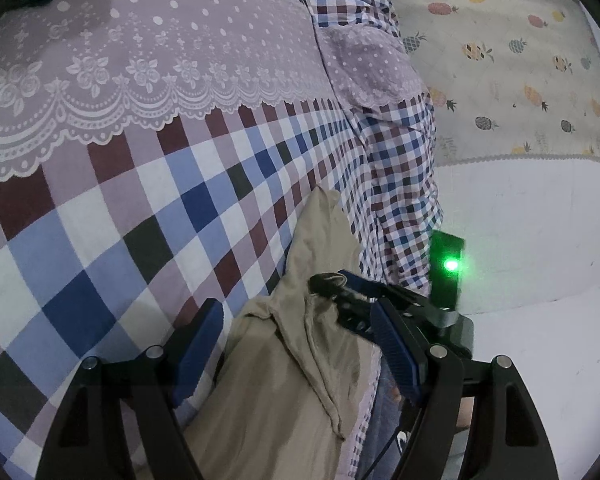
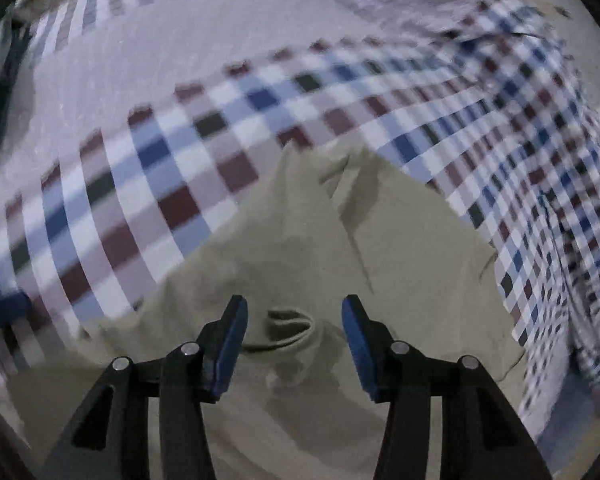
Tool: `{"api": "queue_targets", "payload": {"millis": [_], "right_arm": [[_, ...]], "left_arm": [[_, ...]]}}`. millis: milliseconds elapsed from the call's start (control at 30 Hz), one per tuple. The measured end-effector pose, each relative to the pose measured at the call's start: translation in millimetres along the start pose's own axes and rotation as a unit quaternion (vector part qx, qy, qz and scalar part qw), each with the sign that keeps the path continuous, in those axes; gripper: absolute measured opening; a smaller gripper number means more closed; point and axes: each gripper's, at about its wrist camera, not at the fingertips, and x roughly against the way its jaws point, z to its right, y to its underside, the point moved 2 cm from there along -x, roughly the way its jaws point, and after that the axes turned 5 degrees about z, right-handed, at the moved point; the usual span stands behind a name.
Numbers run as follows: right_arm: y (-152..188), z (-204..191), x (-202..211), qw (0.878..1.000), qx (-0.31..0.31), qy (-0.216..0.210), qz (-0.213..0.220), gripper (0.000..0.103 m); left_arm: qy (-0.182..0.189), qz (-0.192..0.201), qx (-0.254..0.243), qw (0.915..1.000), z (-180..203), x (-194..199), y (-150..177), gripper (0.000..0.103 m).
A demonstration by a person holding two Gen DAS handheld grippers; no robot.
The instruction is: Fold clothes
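Currently mid-fold: beige garment lies on the checked bedspread, near its edge.
Left hand-held gripper angled shallowly down, wide open astride the cloth, gripping nothing; right hand-held gripper points steeply down, half open, empty. Pinch the hem before lifting.
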Motion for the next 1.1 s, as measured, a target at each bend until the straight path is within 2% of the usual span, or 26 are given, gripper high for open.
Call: {"api": "queue_targets", "payload": {"millis": [67,100,133,167,200,267,333,400,433,467,500,567,633,700,733,767,800,833,867,933,1100], "right_arm": [[4,-4,-9,0.999,0.026,-0.004,-0.028,0.047],[4,-6,-8,0.999,0.032,0.001,-0.026,0.037],[5,-7,-8,0.999,0.037,0.005,-0.025,0.008],[5,-9,-7,0.999,0.043,0.010,-0.023,0.006],[2,-6,2,1.000,0.028,0.008,0.007,0.006],[-3,11,28,0.995,-0.047,-0.009,0.089,0.006],[0,38,42,0.978,-0.143,-0.039,0.148,0.010],[4,55,32,0.969,-0.200,-0.062,0.134,0.016],[7,59,29,0.967,-0.211,-0.065,0.128,0.039],[10,63,26,0.965,-0.221,-0.068,0.123,0.051],[13,63,29,0.967,-0.214,-0.060,0.129,0.053],[18,61,44,0.970,-0.190,-0.015,0.153,0.059],[26,51,61,0.971,-0.160,0.007,0.176,0.059],[37,29,71,0.975,-0.105,0.007,0.197,0.059],[46,14,75,0.975,-0.063,0.013,0.213,0.058],[48,4,74,0.975,-0.047,0.017,0.216,0.053],[52,-2,67,0.977,-0.040,0.015,0.207,0.049],[56,-8,60,0.980,-0.033,0.013,0.197,0.036],[60,-3,53,0.981,-0.036,0.016,0.188,0.030],[69,6,40,0.984,-0.043,0.024,0.170,0.030],[98,20,0,0.987,-0.062,0.011,0.149,0.030]], "left_arm": [[0.001,0.000,0.002,1.0000,-1,1,0,0.079],[0.001,0.001,0.003,1.0000,-1,1,0,0.079],[0.001,0.002,0.003,1.0000,-1,1,0,0.079],[0.001,0.002,0.003,1.0000,-1,1,0,0.079],[0.000,0.002,0.002,1.0000,0,1,1,0.079],[-0.001,0.001,-0.003,1.0000,0,1,2,0.079],[-0.003,0.000,-0.006,1.0000,1,1,3,0.079],[-0.004,-0.002,-0.008,1.0000,2,0,3,0.079],[-0.005,-0.002,-0.008,1.0000,2,0,3,0.079],[-0.005,-0.002,-0.008,1.0000,2,0,2,0.079],[-0.005,-0.002,-0.007,1.0000,2,-1,2,0.079],[-0.005,-0.003,-0.007,1.0000,1,-1,1,0.079],[-0.004,-0.002,-0.005,1.0000,1,-1,1,0.079],[-0.004,-0.002,-0.004,1.0000,0,0,1,0.079],[-0.005,-0.002,-0.005,1.0000,0,0,1,0.079],[-0.005,-0.002,-0.005,1.0000,1,0,1,0.079],[-0.006,-0.002,-0.006,1.0000,1,0,1,0.079],[-0.006,-0.002,-0.007,1.0000,1,0,1,0.079],[-0.007,-0.002,-0.008,0.9999,1,0,1,0.079],[-0.008,-0.003,-0.008,0.9999,0,-1,0,0.079],[-0.008,-0.005,-0.001,1.0000,-3,-1,-1,0.078]]}}
